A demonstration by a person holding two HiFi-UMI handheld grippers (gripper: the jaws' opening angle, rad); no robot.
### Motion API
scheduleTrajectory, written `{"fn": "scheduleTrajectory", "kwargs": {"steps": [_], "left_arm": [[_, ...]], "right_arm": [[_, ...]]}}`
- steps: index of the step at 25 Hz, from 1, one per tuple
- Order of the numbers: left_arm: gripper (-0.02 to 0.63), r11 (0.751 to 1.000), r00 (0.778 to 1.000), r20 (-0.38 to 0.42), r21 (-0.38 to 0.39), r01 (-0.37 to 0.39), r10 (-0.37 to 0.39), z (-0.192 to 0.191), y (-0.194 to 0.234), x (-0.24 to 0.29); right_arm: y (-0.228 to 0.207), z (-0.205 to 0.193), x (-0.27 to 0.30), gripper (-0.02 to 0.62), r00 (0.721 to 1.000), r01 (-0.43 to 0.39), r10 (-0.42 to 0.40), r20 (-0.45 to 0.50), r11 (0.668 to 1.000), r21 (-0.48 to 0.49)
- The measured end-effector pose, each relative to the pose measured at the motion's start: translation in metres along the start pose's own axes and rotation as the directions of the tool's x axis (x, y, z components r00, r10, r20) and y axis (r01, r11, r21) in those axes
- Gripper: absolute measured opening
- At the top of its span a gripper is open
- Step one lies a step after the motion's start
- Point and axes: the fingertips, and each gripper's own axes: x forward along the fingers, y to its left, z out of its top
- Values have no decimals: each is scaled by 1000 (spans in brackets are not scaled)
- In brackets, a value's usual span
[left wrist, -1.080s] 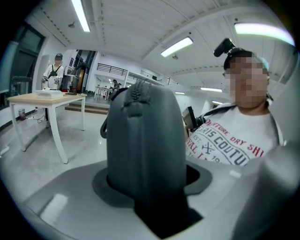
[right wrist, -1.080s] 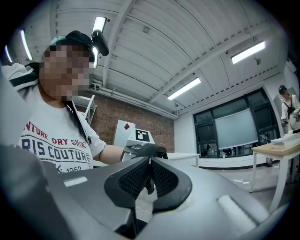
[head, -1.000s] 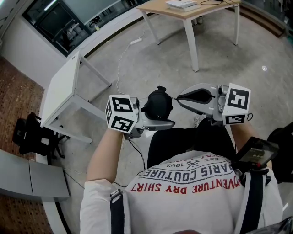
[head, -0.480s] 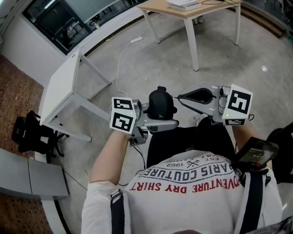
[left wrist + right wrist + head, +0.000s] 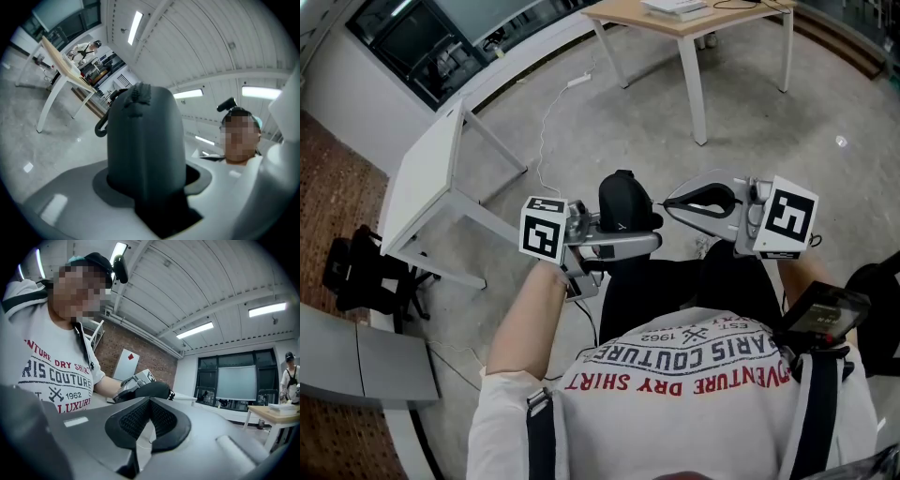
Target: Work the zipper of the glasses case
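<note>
My left gripper (image 5: 628, 232) is shut on a black glasses case (image 5: 623, 200), held in the air in front of the person's chest. In the left gripper view the case (image 5: 143, 140) stands upright between the jaws, with its zipper (image 5: 138, 93) along the top and a black loop (image 5: 100, 128) hanging at its left side. My right gripper (image 5: 667, 202) is shut with nothing in it, its tip just right of the case and slightly apart from it. The right gripper view looks past the closed pads (image 5: 136, 420) at the case (image 5: 151, 390) and the left gripper (image 5: 134, 380).
A white table (image 5: 427, 183) stands to the left and a wooden table (image 5: 675, 23) at the back. A white cable (image 5: 546, 122) runs across the concrete floor. A black chair (image 5: 361, 277) sits far left. Another person (image 5: 288, 376) stands far off.
My left gripper has turned and shifted right and slightly up, so the case stands more upright and closer to the right gripper's tip. The right gripper has barely moved.
</note>
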Motion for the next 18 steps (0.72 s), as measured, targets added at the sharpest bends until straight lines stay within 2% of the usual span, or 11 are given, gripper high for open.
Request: {"fn": "scheduleTrajectory", "kwargs": {"steps": [3,9,13,18], "left_arm": [[247,999,999,39,-36,18,-16,5,1,0],[247,997,997,62,-61,42,-38,5,1,1],[247,993,990,134,-97,66,-53,15,4,-4],[247,990,980,196,-122,68,-43,22,7,-8]], "right_arm": [[1,-2,0,-2,1000,-5,5,-7,1000,-9],[3,-4,-1,-2,1000,-13,12,-13,1000,-21],[8,-6,2,-2,999,-43,42,-18,996,-78],[10,-8,3,-2,998,-50,49,-27,997,-57]]}}
